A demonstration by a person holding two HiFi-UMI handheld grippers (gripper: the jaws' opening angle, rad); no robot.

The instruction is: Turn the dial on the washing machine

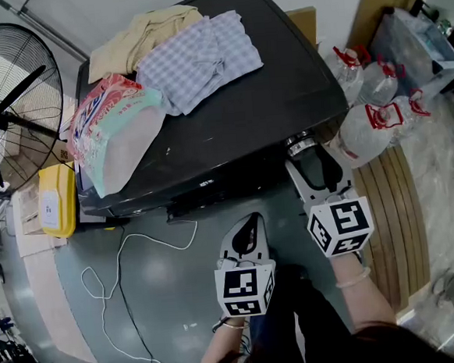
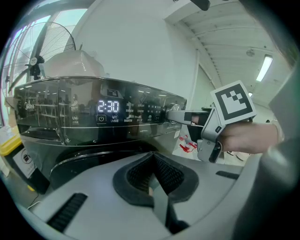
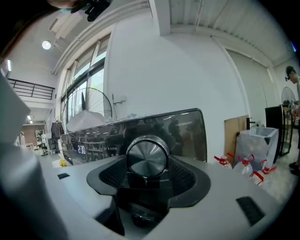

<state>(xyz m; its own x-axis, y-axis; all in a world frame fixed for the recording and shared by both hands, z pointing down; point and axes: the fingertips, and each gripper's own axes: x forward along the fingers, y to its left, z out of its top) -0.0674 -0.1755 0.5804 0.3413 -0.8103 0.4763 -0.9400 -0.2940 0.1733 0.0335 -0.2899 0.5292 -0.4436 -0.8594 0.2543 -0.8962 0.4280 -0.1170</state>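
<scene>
A dark front-loading washing machine [image 1: 238, 129] stands ahead of me. Its round silver dial [image 3: 147, 157] sits at the right end of the control panel [image 2: 108, 115], whose display is lit. My right gripper [image 1: 305, 149] reaches to the panel, and its two dark pads [image 3: 111, 174] press on either side of the dial. The left gripper view shows that gripper [image 2: 180, 116] from the side at the panel's right end. My left gripper [image 1: 247, 231] hangs lower, away from the machine's front, with its jaws [image 2: 152, 177] together and nothing between them.
Folded clothes [image 1: 194, 58] and a detergent bag [image 1: 113, 123] lie on the machine's top. A standing fan [image 1: 2, 108] and a yellow container [image 1: 56, 200] are to the left. Plastic jugs [image 1: 375, 118] stand at the right. A white cable [image 1: 124, 271] trails over the floor.
</scene>
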